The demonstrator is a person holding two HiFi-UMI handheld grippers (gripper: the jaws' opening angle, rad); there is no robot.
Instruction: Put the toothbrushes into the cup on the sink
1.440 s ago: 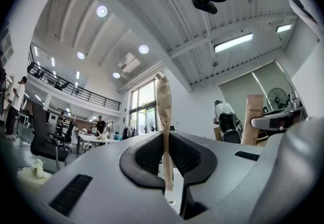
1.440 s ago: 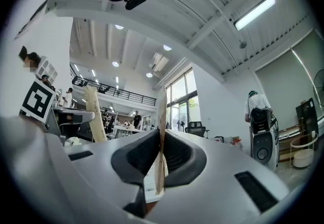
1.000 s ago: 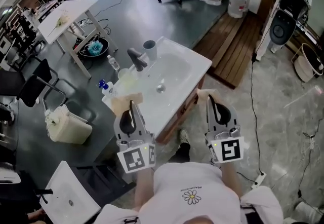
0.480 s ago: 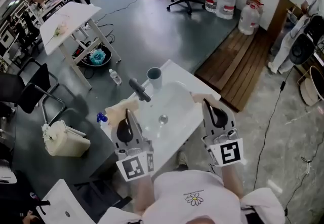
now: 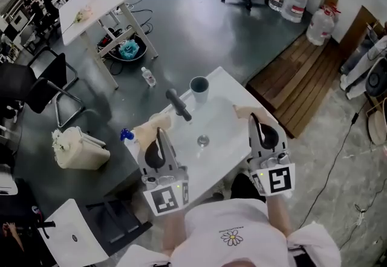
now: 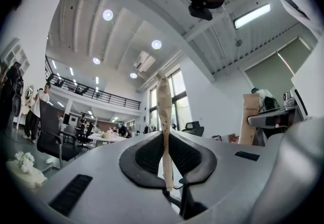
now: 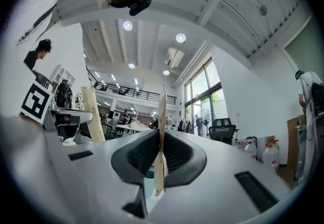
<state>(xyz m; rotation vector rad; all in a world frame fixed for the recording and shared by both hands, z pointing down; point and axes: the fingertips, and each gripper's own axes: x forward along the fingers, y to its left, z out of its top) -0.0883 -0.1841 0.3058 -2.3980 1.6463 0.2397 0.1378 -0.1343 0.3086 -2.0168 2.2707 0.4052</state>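
Grey workshop floor lies open on all sides of a white sink (image 5: 239,99) that stands alone in front of the person. Each gripper is clenched on a paper-wrapped toothbrush.

In the left gripper view the left toothbrush (image 6: 164,126) stands upright between the pads, its long axis running up the picture and its top well above the jaws of the left gripper (image 6: 166,170). In the right gripper view the right toothbrush (image 7: 160,139) is pinched the same way, edge-on and upright, in the right gripper (image 7: 159,167).

From the head view, the left gripper (image 5: 158,136) hangs over the sink's near left edge and the right gripper (image 5: 257,122) over its right edge, with the bare basin and its drain (image 5: 202,139) between them. The cup (image 5: 199,86) stands upright on the far corner, mouth open, just beside the dark tap (image 5: 179,105) and well apart from both grippers.

Beyond the far rim the floor is clear up to a white table (image 5: 91,6). A black chair (image 5: 36,87) is to the left, and wooden decking (image 5: 302,78) is to the right.
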